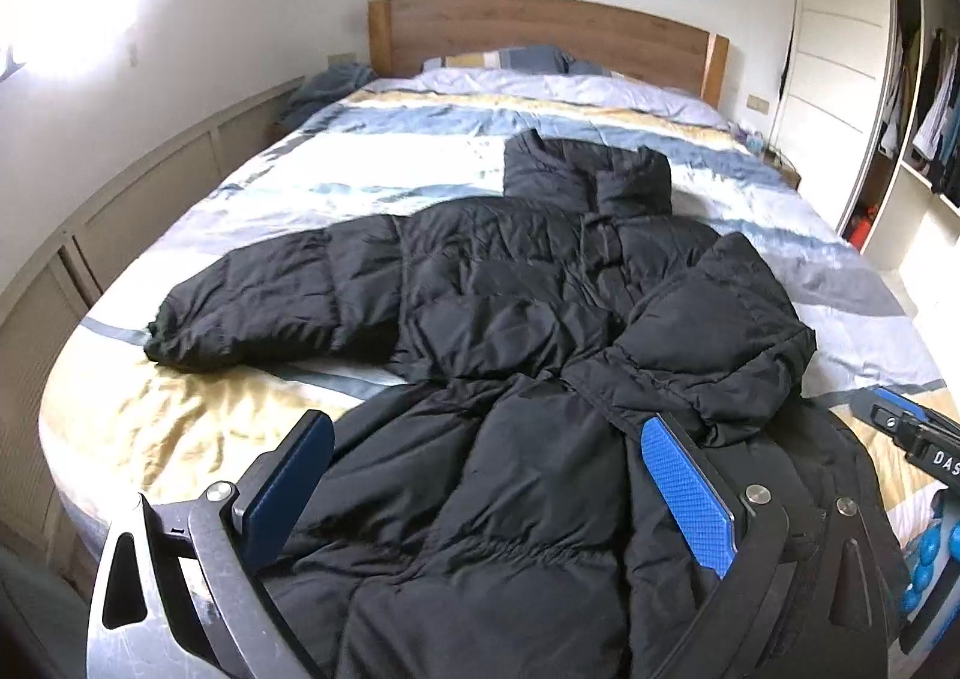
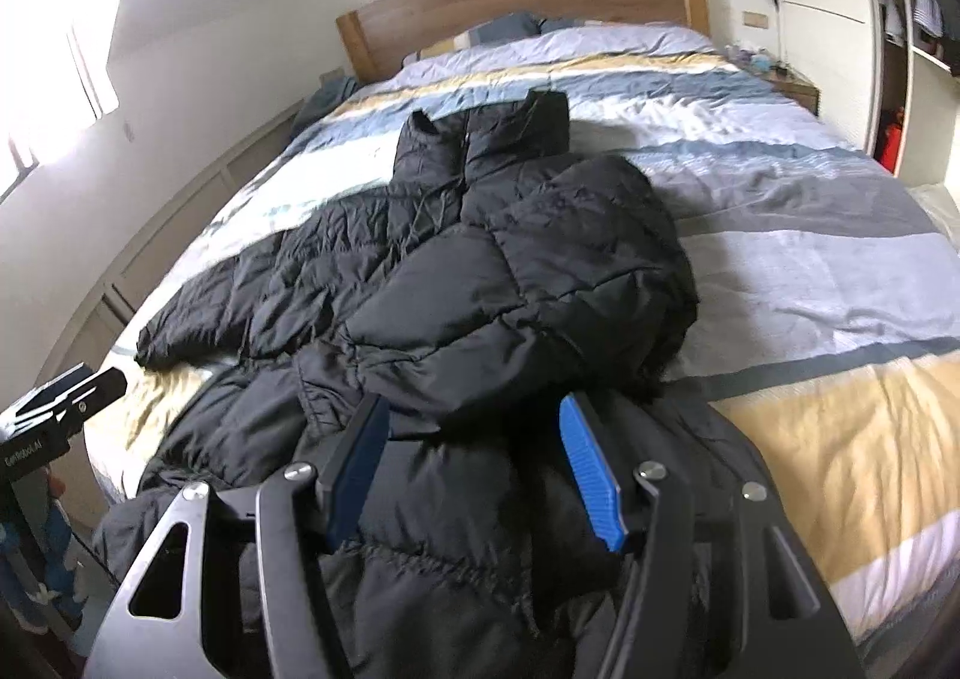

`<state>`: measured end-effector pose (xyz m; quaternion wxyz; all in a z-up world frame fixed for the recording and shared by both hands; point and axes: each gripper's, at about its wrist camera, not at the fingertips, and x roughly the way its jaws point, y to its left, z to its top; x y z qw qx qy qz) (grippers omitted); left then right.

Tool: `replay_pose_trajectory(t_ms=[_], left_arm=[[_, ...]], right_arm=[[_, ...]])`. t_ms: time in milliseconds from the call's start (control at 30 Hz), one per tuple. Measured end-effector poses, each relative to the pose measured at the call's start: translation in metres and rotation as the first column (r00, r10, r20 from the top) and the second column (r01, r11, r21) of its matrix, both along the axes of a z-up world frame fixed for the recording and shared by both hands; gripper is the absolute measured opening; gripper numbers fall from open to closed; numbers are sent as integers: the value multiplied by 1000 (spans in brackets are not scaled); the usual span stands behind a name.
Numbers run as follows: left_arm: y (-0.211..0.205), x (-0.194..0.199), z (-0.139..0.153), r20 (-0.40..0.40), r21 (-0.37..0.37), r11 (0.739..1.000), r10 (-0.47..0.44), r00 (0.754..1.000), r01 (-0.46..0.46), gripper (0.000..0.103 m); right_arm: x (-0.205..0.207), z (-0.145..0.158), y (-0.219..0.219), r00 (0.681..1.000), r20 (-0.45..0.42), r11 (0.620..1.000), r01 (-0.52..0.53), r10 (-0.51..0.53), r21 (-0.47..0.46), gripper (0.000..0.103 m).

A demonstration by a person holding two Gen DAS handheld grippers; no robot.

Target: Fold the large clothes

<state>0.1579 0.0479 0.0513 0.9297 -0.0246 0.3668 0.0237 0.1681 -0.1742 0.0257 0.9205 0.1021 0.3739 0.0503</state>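
Observation:
A black puffer jacket (image 1: 492, 283) lies front up on the striped bed cover (image 1: 252, 181), collar toward the headboard. Its left sleeve (image 1: 252, 307) stretches out sideways. The right sleeve (image 2: 510, 289) is folded across the body. My left gripper (image 1: 486, 439) hovers open over the lower part of the jacket, with nothing between its blue pads. My right gripper (image 2: 474, 415) is also open, above the jacket's hem beside the folded sleeve, and its pads press on nothing. Each gripper shows at the edge of the other's view: right gripper (image 1: 912, 427), left gripper (image 2: 66, 397).
A wooden headboard (image 1: 540, 30) and pillows (image 1: 504, 57) are at the far end of the bed. An open wardrobe (image 1: 924, 126) with hanging clothes stands on the right, with a nightstand (image 2: 798, 90) near it. A panelled wall (image 1: 120, 211) runs along the bed's left side.

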Motion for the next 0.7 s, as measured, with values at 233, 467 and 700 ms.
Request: replay_pose_trajectory(t_ms=[233,467,700], left_arm=[[33,-23,5,44,-50,998,31,999,-29,101],[83,-37,-5,41,-99,991,93,995,-88,101],[150,-45,-16,32,-128,976,183,983,-178,101]], right_arm=[[-16,16,12,999,18,999,45,-45,-18,58],[-18,22,24,995,31,995,95,-94,-39,58],[-12,17,36,989,12,987,147,-146,-69,58]])
